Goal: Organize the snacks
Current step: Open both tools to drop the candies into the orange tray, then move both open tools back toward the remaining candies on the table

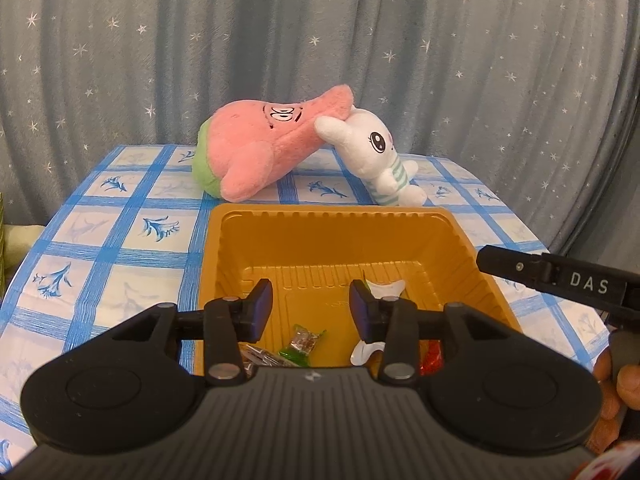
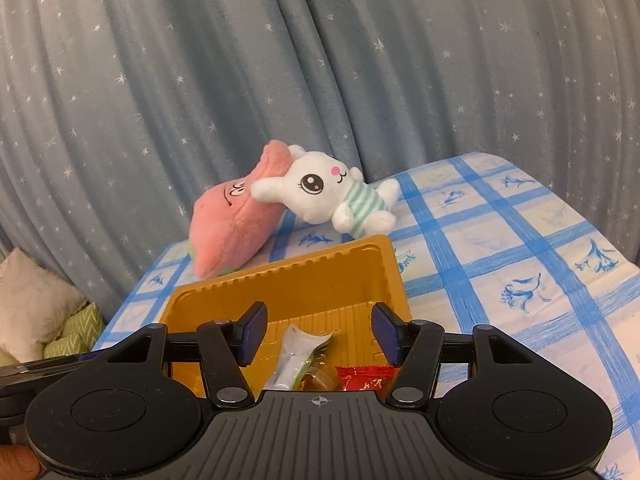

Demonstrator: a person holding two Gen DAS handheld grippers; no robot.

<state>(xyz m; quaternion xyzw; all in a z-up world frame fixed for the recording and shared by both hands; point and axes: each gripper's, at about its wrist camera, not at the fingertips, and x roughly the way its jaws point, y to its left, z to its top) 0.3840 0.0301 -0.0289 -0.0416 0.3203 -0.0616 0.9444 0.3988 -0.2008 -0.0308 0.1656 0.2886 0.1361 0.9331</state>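
Note:
A gold plastic tray (image 1: pixel 320 236) sits on the blue-checked tablecloth; it also shows in the right wrist view (image 2: pixel 280 280). Inside lie wrapped snacks: a green candy (image 1: pixel 302 344), a white wrapper (image 1: pixel 384 290), a silver one (image 1: pixel 256 356) and a red packet (image 1: pixel 432 360). The right wrist view shows the white wrapper (image 2: pixel 298 350), a green-brown candy (image 2: pixel 316 378) and the red packet (image 2: pixel 364 378). My left gripper (image 1: pixel 311 310) is open and empty above the tray's near end. My right gripper (image 2: pixel 318 334) is open and empty above the tray; its body shows in the left wrist view (image 1: pixel 560 280).
A pink star plush (image 1: pixel 264 148) and a white bunny plush (image 1: pixel 380 156) lie behind the tray, touching. A starry grey curtain (image 1: pixel 320 40) hangs behind the table. Cushions (image 2: pixel 40 312) sit off the table's left edge.

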